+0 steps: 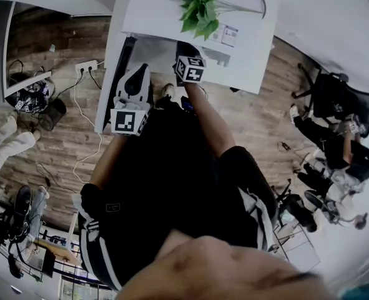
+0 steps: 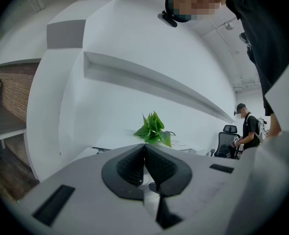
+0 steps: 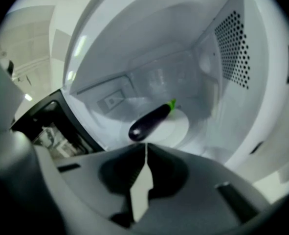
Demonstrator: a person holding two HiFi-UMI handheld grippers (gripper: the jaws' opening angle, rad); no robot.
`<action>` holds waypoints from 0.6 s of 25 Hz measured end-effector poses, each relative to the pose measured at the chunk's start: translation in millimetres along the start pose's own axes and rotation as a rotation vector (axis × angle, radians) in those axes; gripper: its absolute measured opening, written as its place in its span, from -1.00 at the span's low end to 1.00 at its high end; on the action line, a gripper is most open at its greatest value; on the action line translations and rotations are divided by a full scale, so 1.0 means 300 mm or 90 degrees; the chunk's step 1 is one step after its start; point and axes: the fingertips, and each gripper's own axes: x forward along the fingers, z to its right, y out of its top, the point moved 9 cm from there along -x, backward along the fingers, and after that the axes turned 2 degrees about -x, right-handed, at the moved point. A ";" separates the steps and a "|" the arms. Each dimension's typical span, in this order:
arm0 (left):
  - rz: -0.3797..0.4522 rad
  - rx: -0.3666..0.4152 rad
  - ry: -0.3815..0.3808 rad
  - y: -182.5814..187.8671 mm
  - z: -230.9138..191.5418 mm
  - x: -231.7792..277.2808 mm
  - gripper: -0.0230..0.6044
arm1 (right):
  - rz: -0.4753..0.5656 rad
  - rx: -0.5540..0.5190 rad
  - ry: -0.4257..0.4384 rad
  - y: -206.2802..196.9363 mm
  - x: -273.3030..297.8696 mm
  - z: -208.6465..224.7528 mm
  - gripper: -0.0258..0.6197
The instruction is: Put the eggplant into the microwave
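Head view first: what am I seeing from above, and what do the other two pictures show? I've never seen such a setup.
There is no robot here. A person wears a camera on the head that looks down at their own arms. Each hand holds a two-jaw gripper, and each gripper carries its own camera. The left gripper has its jaws shut on nothing and points toward a green plant. The right gripper, also shut and empty, faces the open microwave. Inside it, the eggplant lies on the round plate.
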 end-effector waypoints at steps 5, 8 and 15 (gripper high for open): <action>0.010 0.008 0.003 0.020 0.020 -0.003 -0.81 | 0.011 0.004 0.006 -0.004 -0.071 -0.016 -0.81; 0.018 0.016 -0.003 0.019 0.042 -0.011 -0.81 | 0.026 0.006 0.014 -0.007 -0.140 -0.029 -0.81; 0.043 0.020 -0.012 0.026 0.151 -0.052 -0.81 | 0.061 0.005 0.043 -0.015 -0.327 -0.042 -0.81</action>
